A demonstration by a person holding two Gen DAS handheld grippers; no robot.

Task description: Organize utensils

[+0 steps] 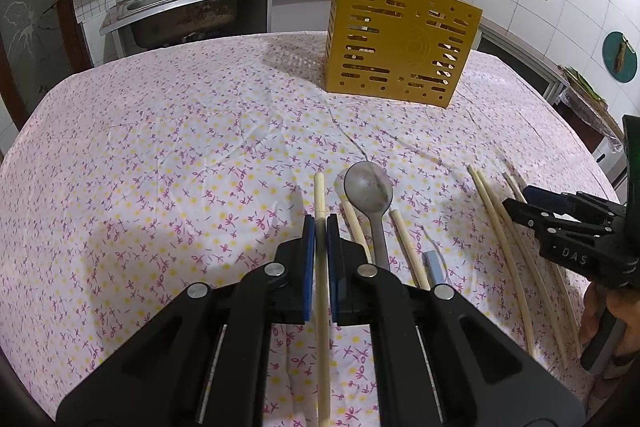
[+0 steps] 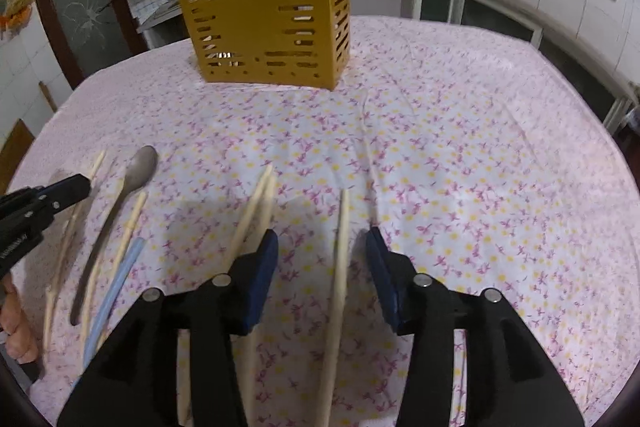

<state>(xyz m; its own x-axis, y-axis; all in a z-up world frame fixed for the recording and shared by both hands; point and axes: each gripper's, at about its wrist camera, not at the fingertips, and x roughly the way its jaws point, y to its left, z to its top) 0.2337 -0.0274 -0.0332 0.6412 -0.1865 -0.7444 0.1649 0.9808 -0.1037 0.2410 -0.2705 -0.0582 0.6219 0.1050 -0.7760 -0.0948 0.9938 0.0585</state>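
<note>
Left wrist view: my left tool (image 1: pixel 321 227) is clenched on a pale wooden chopstick (image 1: pixel 320 195) at lower centre; a grey metal spoon (image 1: pixel 370 189) lies just right of it, and the perforated yellow plastic utensil holder (image 1: pixel 400 39) stands upper right on the floral-clothed desk (image 1: pixel 160 147).

Right wrist view: my right tool (image 2: pixel 322 251) is released, with another pale chopstick (image 2: pixel 340 267) loose between its pads; the holder is at upper centre.

The table (image 2: pixel 460 147) lies open between the near chopsticks (image 2: pixel 256 211) and the far yellow holder (image 2: pixel 268 15), its only obstacle.
</note>
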